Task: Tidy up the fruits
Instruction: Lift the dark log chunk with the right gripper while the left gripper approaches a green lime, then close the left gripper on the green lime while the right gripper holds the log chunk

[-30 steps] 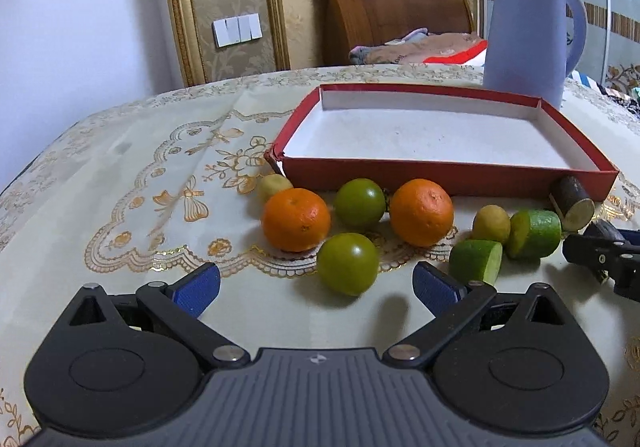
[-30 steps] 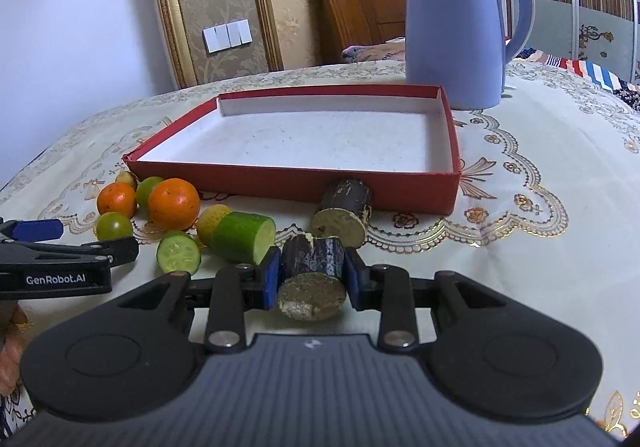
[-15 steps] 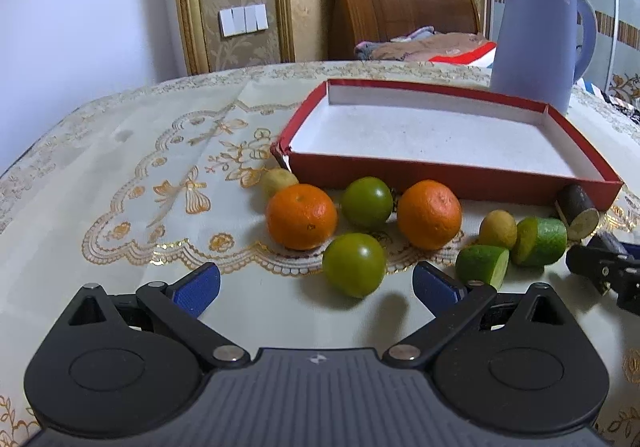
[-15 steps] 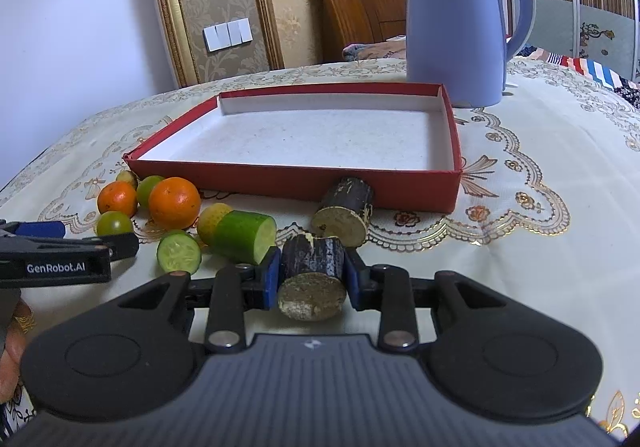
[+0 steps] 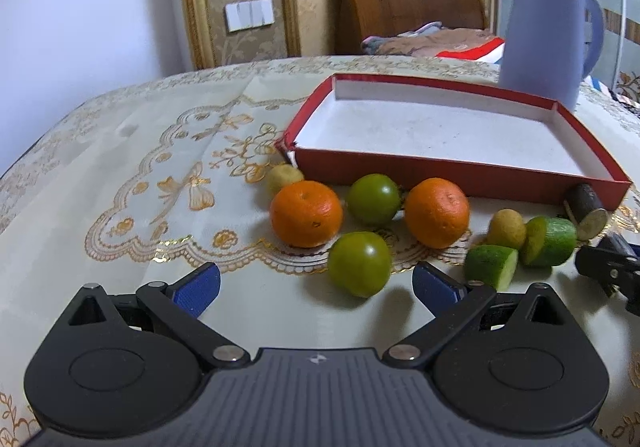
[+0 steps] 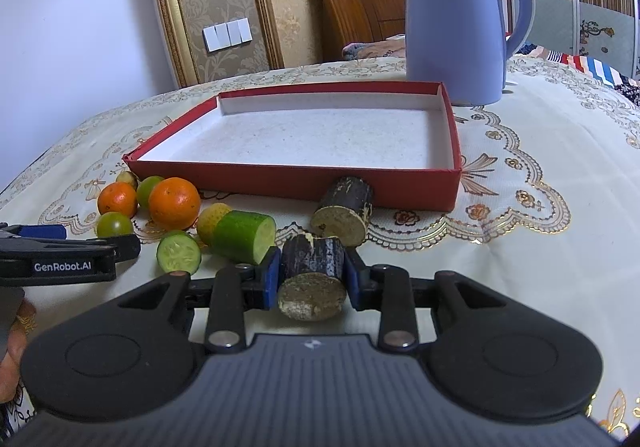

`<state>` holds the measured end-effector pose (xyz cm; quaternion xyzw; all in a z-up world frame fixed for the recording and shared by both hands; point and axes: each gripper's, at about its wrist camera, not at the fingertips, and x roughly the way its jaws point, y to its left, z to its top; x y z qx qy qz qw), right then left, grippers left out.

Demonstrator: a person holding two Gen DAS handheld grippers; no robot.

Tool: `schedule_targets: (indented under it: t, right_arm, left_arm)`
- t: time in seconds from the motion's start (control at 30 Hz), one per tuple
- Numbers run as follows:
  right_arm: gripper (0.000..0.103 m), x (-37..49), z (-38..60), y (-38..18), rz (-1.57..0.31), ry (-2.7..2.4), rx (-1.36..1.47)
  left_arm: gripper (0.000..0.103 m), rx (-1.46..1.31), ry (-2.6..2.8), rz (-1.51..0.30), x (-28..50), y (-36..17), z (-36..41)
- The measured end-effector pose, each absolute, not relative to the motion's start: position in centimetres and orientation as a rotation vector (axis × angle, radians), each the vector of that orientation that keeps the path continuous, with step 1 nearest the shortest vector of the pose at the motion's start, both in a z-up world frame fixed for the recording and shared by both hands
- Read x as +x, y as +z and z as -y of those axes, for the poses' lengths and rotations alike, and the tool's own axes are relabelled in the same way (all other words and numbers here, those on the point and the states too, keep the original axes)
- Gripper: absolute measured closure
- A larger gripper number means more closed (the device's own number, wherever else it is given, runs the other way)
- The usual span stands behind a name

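Dark-barked sugarcane stub, lower centre, is clamped between the right gripper fingers; left gripper fingers stand wide, empty. Lift clear of the red cardboard tray wall before releasing inside.

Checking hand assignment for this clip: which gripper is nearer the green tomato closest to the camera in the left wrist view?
Left. The left gripper stands open just short of that green tomato. The right gripper is off to the side, past the cucumber pieces, shut on a sugarcane piece.

Left gripper jaws wide, green fruit just ahead, possibly tomato.
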<state>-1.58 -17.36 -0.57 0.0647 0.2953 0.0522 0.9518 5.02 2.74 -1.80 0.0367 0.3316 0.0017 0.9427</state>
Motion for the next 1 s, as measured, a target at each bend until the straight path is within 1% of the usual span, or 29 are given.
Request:
schedule_targets:
  t: [0.37, 0.63, 0.67, 0.7, 0.73, 0.77, 0.8, 0.83, 0.87, 0.9, 1.0]
  right_arm:
    - [0.072, -1.55, 17.39, -0.59, -0.601, 0.105, 0.133]
    - [0.072, -1.54, 17.39, -0.61, -0.602, 0.105, 0.134]
    - [0.072, -1.53, 17.39, -0.62, -0.602, 0.105, 0.134]
    - [0.072, -1.53, 17.38, -0.62, -0.602, 0.104, 0.134]
    - [0.072, -1.51, 17.38, -0.63, -0.602, 0.104, 0.134]
    - [0.072, -1.48, 17.4, -0.65, -0.603, 0.104, 0.135]
    - [0.072, -1.48, 17.4, -0.66, -0.603, 0.103, 0.135]
    - [0.072, -1.48, 17.4, -0.65, -0.603, 0.103, 0.136]
    - [0.072, -1.47, 17.38, -0.65, -0.603, 0.103, 0.136]
    - [0.072, -1.48, 17.4, -0.65, -0.603, 0.103, 0.136]
    - [0.072, -1.48, 17.39, -0.65, -0.602, 0.103, 0.135]
  left_arm:
    - [0.0, 0.095, 0.023, -0.689, 5.07, -1.93, -2.57]
    - [0.001, 0.041, 0.046, -0.682, 5.34, -1.78, -3.21]
    - [0.003, 0.026, 0.043, -0.678, 5.26, -1.71, -3.37]
    - [0.014, 0.018, 0.034, -0.679, 5.2, -1.68, -3.44]
    - [0.029, 0.01, 0.022, -0.681, 5.16, -1.65, -3.45]
    - [0.036, 0.006, 0.015, -0.685, 5.13, -1.64, -3.39]
    - [0.047, 0.016, 0.017, -0.684, 5.09, -1.63, -3.2]
    - [0.053, 0.033, 0.02, -0.678, 4.95, -1.6, -3.0]
    - [0.056, 0.035, 0.017, -0.676, 4.85, -1.56, -2.89]
    - [0.06, 0.029, 0.005, -0.678, 4.8, -1.52, -2.89]
    - [0.066, 0.027, -0.011, -0.676, 4.7, -1.51, -2.85]
